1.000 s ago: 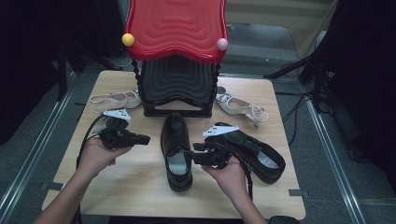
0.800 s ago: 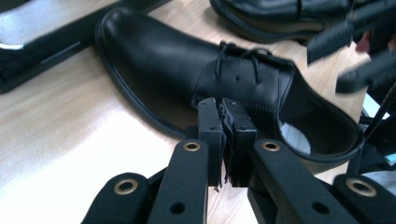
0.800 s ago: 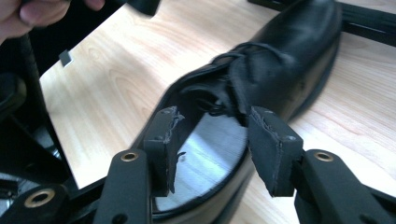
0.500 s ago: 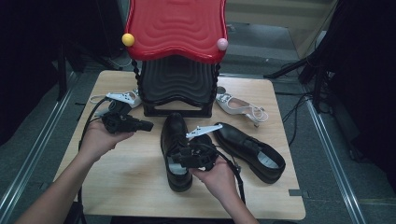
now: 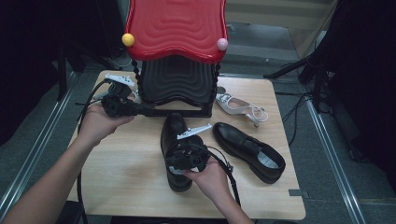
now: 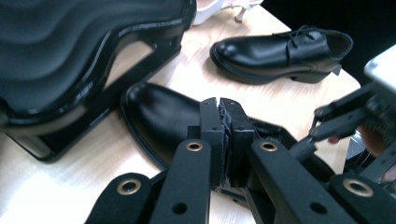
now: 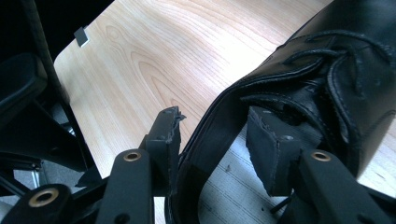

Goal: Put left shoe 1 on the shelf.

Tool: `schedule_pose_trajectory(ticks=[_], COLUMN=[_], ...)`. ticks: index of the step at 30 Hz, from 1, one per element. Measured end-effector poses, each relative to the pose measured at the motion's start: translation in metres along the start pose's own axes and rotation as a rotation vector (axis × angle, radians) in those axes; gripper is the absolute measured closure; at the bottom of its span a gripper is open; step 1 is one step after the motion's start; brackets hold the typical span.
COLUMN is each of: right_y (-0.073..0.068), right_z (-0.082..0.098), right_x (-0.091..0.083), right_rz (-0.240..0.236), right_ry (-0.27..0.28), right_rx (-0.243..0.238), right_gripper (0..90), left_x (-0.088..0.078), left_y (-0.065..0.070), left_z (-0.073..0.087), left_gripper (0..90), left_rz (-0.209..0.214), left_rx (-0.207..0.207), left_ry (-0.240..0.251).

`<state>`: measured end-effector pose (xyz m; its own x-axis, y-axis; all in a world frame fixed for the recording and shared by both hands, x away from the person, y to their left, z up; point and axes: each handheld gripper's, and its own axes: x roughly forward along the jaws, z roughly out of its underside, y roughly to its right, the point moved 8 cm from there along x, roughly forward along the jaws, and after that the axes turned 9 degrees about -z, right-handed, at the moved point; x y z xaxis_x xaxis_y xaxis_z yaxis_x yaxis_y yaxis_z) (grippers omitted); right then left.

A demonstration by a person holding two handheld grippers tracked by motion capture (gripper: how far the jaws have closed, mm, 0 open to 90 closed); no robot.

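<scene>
A black lace-up shoe (image 5: 173,135) lies in the middle of the wooden table (image 5: 121,168), toe toward the rack. My right gripper (image 5: 180,161) sits at its heel opening. Its jaws straddle the shoe's side wall (image 7: 210,140), one pad (image 7: 166,130) outside and the other inside, with a gap at the inner pad; they have just been opening. A second black shoe (image 5: 250,150) lies to the right. My left gripper (image 5: 148,111) is raised at the left by the rack's base, its jaws (image 6: 219,105) pressed together with nothing between them.
A shoe rack with a red top (image 5: 177,28) and black lower shelf (image 5: 175,84) stands at the table's back. A white heeled sandal (image 5: 240,107) lies right of it, another white sandal (image 5: 119,80) behind my left gripper. Metal rails run along the floor on both sides.
My left hand has lifted and moved back toward the rack. My right gripper has shifted left from beside the right shoe onto the middle shoe's heel.
</scene>
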<state>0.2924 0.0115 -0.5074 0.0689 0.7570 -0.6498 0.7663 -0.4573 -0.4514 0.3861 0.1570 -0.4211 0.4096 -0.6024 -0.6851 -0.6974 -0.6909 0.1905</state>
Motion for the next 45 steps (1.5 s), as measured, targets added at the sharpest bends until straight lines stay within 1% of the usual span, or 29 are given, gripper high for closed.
schedule_pose_trajectory(ticks=[2,4,6,7,10,13,15,18,19,20,23,24,25,26,27,28,29,30,31,32,34,35,36,37,38,41,43,44,45], right_y=[0.000,0.003,0.003,0.003,0.004,0.004,0.004,0.004,0.004,0.005,0.007,0.008,0.007,0.007,0.006,0.006,0.007,0.007,0.007,0.007,0.007,0.007,0.008,0.008,0.008,0.010,0.012,0.012,0.012], right_z=[0.000,0.000,0.001,0.001,0.003,0.005,0.004,0.003,0.003,0.002,0.001,0.002,0.003,0.004,0.004,0.004,0.005,0.005,0.005,0.005,0.005,0.005,0.005,0.005,0.005,0.003,0.004,0.004,0.004], right_x=[0.001,0.007,0.011,0.011,0.021,0.025,0.031,0.037,0.037,0.042,0.046,0.047,0.048,0.049,0.050,0.050,0.051,0.051,0.051,0.051,0.051,0.051,0.051,0.050,0.050,0.048,0.045,0.045,0.044], right_rz=[-0.001,0.002,0.005,0.005,0.008,0.012,0.032,0.032,0.032,0.033,0.066,0.074,0.077,0.082,0.087,0.087,0.086,0.080,0.080,0.082,0.079,0.074,0.068,0.061,0.058,0.038,0.029,0.029,0.027], right_ry=[-0.003,-0.024,-0.042,-0.042,-0.075,-0.093,-0.108,-0.124,-0.124,-0.137,-0.160,-0.166,-0.169,-0.176,-0.179,-0.179,-0.177,-0.177,-0.178,-0.179,-0.182,-0.182,-0.182,-0.186,-0.185,-0.183,-0.192,-0.192,-0.196], right_rx=[-0.001,0.004,0.013,0.013,0.011,0.023,0.026,0.035,0.035,0.046,0.053,0.050,0.052,0.054,0.051,0.051,0.058,0.060,0.064,0.058,0.068,0.070,0.073,0.078,0.080,0.101,0.108,0.108,0.109], right_gripper=[55.6,55.3,55.3,55.3,54.9,54.8,55.0,55.0,55.0,56.1,57.7,57.9,58.2,58.5,58.4,58.4,59.6,59.9,60.3,60.8,62.3,62.9,63.3,63.7,64.3,66.5,68.9,68.9,70.2], left_x=[0.000,-0.001,-0.001,-0.001,-0.003,-0.005,-0.008,-0.014,-0.014,-0.017,-0.023,-0.023,-0.025,-0.029,-0.031,-0.031,-0.035,-0.035,-0.039,-0.041,-0.044,-0.045,-0.045,-0.047,-0.048,-0.050,-0.050,-0.050,-0.050], left_y=[0.000,-0.002,-0.002,-0.002,-0.006,-0.009,-0.009,-0.011,-0.011,-0.011,-0.011,-0.011,-0.011,-0.011,-0.010,-0.010,-0.009,-0.009,-0.010,-0.010,-0.011,-0.012,-0.012,-0.014,-0.015,-0.021,-0.025,-0.025,-0.027], left_z=[-0.003,-0.012,-0.018,-0.018,-0.030,-0.036,-0.043,-0.057,-0.057,-0.066,-0.080,-0.080,-0.085,-0.095,-0.099,-0.099,-0.108,-0.108,-0.117,-0.122,-0.131,-0.136,-0.136,-0.145,-0.149,-0.160,-0.166,-0.166,-0.168], left_gripper=[88.9,88.9,88.9,88.9,88.9,88.9,88.9,88.8,88.9,88.9,88.9,88.8,88.8,88.8,88.8,88.8,88.6,88.6,88.5,88.4,88.4,88.5,88.6,89.3,89.6,89.7,89.7,89.7,89.7], left_rz=[0.000,-0.002,-0.001,-0.001,0.000,-0.002,-0.008,-0.008,-0.008,-0.012,-0.023,-0.023,-0.023,-0.026,-0.029,-0.029,-0.033,-0.033,-0.051,-0.053,-0.067,-0.072,-0.072,-0.093,-0.102,-0.140,-0.153,-0.153,-0.164], left_rx=[0.003,0.009,0.014,0.014,0.030,0.026,0.029,0.027,0.027,0.031,0.048,0.048,0.047,0.051,0.056,0.056,0.057,0.057,0.066,0.069,0.065,0.064,0.064,0.064,0.058,0.053,0.043,0.043,0.044], left_ry=[-0.002,-0.004,-0.006,-0.006,0.011,0.016,0.021,0.035,0.035,0.035,0.044,0.044,0.047,0.062,0.064,0.064,0.076,0.076,0.087,0.092,0.102,0.101,0.101,0.115,0.116,0.123,0.122,0.122,0.121])
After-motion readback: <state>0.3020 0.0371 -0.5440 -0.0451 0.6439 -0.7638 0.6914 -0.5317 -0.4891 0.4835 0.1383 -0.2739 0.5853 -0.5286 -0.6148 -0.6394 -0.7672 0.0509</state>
